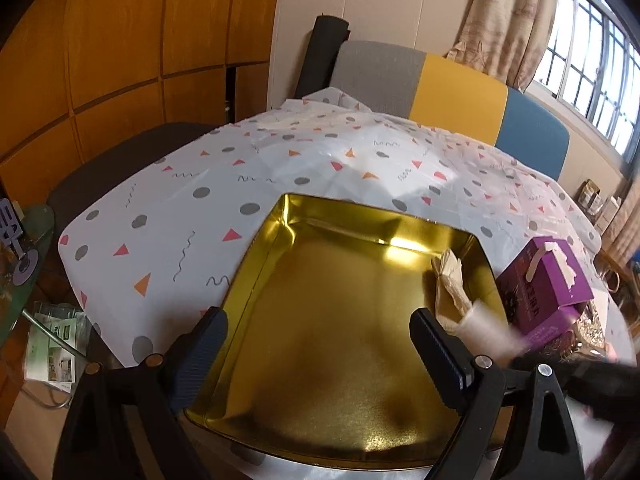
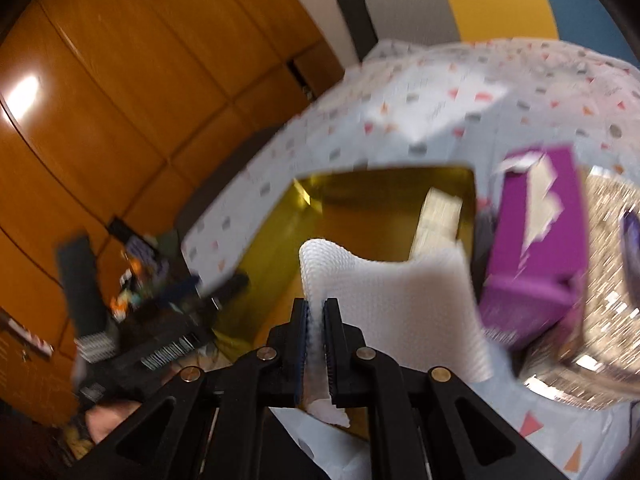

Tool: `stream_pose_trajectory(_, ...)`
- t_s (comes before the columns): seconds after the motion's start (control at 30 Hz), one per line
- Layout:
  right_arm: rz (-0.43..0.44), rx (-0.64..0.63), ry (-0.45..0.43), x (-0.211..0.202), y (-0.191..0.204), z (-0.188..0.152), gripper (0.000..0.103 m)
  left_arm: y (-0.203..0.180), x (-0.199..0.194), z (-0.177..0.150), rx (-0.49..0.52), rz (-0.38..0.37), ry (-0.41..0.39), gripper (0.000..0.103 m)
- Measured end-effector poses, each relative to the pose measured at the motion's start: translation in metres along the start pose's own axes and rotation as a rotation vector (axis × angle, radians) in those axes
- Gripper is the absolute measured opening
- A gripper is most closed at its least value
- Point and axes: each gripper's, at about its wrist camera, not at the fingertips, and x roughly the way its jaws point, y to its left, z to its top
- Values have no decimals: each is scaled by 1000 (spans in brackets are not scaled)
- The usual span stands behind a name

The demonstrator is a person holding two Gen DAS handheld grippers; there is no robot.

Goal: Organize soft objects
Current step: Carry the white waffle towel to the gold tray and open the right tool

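White tissue sheet (image 2: 384, 300) is pinched by one edge between the pressed-together fingers (image 2: 334, 344) of the right gripper (image 2: 316, 320); the rest of the sheet fans out ahead and to the right, hanging free above the near part of the gold tin (image 2: 280, 240). An edge grip of this kind is judged to let the limp sheet drape so it can be lowered flat into the tin.

Left gripper (image 1: 318, 344): fingers (image 1: 200, 356) spread wide, nothing between them, held over the near rim of the tin and aimed down into it. The open stance suggests it stands ready to steady the tin or press contents down.

Containers:
- Gold tin: shallow, rectangular, lid off, resting on the patterned tablecloth (image 1: 168, 216). Floor mostly bare; one pale folded soft item (image 1: 448, 276) lies against the right wall.
- Purple tissue box (image 1: 548, 280): just beside the tin's right wall, a tissue protruding from its top slot.
- Glittery silver object (image 2: 604, 264): beyond the box; blur hides its contents
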Motion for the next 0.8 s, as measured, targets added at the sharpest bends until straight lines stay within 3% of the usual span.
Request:
stream_pose_trajectory(0.1, -32, -54, 56, 21, 11, -16, 10, -1, -2, 2, 6, 0, -4, 93)
stream_pose_trajectory(0.2, -101, -94, 96, 33, 15, -26, 33, -3, -4, 1, 21, -5, -8, 93)
stream_pose_trajectory(0.3, -218, -146, 88, 36, 15, -32, 38, -6, -7, 1, 27, -12, -15, 93)
stream_pose_trajectory(0.8, -366, -149, -111, -47, -4, -46, 41, -47, -33, -4, 151, -91, -59, 95)
